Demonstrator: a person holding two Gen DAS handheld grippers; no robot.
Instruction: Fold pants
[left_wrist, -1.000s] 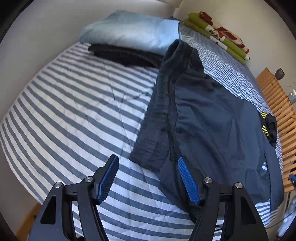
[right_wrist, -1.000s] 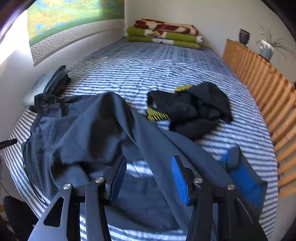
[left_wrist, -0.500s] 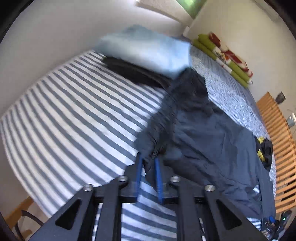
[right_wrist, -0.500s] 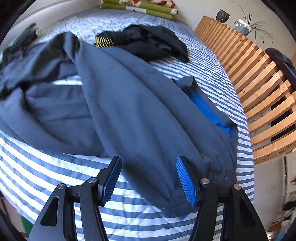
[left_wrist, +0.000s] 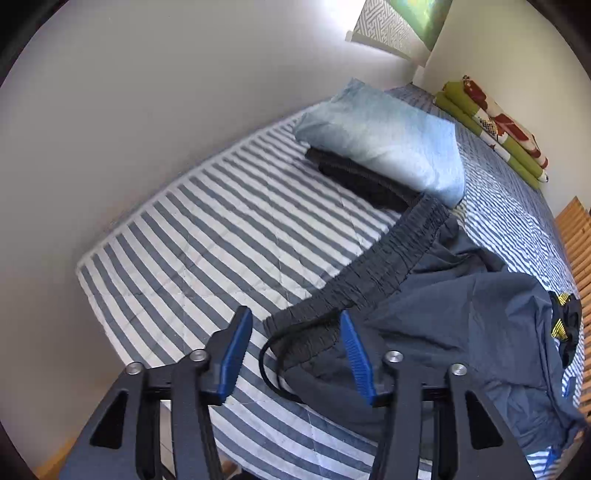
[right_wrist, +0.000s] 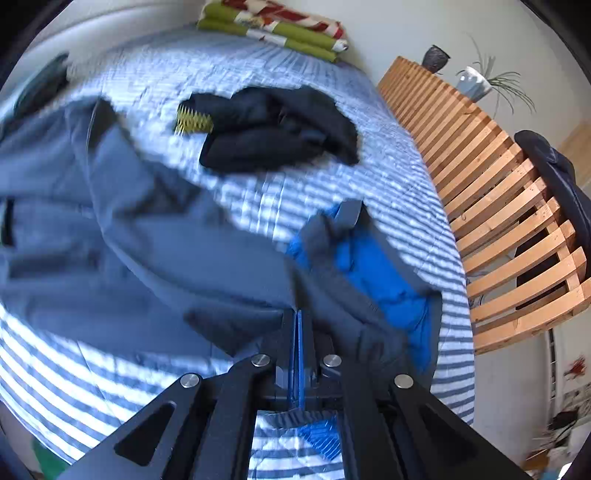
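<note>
Dark blue-grey pants (left_wrist: 461, 314) lie spread on the striped bed (left_wrist: 221, 240). Their gathered waistband (left_wrist: 388, 258) runs from the pillow toward my left gripper (left_wrist: 295, 315). The left jaws are opening, and the waistband end and a black drawstring loop (left_wrist: 264, 365) lie loose between the pads. In the right wrist view the pants (right_wrist: 147, 258) look blurred. My right gripper (right_wrist: 297, 314) is shut, with a fold of a pants leg pinched at its tips. A bright blue cloth patch (right_wrist: 369, 269) lies just right of it.
A light blue pillow (left_wrist: 384, 147) rests on a black folded garment (left_wrist: 354, 177) by the wall. A black garment with yellow trim (right_wrist: 280, 129) lies mid-bed. A folded green and red blanket (right_wrist: 273, 26) sits at the far end. A wooden slatted frame (right_wrist: 498, 206) borders the right.
The left gripper closed on the waistband corner, pulled it out along the bed, then let go and opened. The right gripper dropped to the leg end and shut on the fabric.
</note>
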